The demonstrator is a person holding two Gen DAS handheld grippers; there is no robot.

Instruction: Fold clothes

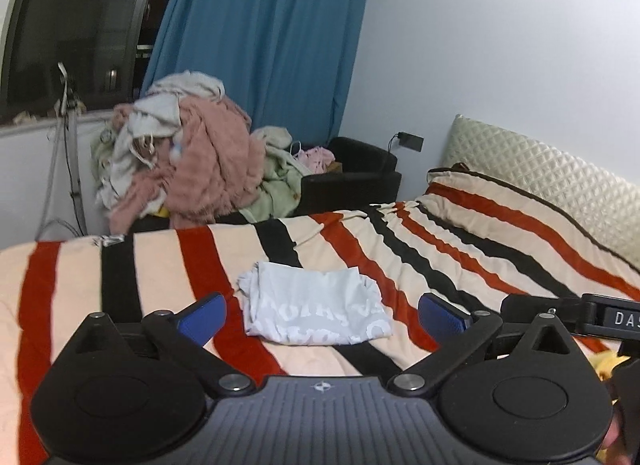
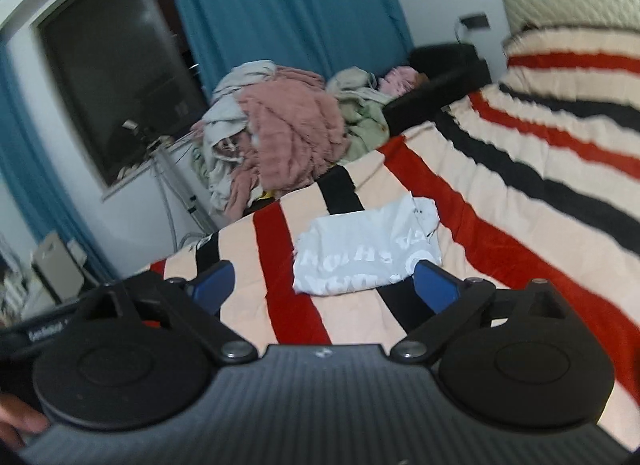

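A folded pale grey T-shirt (image 1: 316,309) with white lettering lies on the striped bed blanket (image 1: 168,261). It also shows in the right wrist view (image 2: 368,249). My left gripper (image 1: 322,315) is open and empty, held just short of the shirt with its blue pads either side of it. My right gripper (image 2: 324,283) is open and empty, near the shirt's near edge. Part of the right gripper's body (image 1: 592,315) shows at the right of the left wrist view.
A heap of pink, white and green clothes (image 1: 188,157) is piled beyond the bed's far edge. A black box (image 1: 352,181) stands beside it. A striped pillow (image 1: 520,217) and quilted headboard (image 1: 560,181) are at the right. Blue curtain (image 1: 264,33) and window behind.
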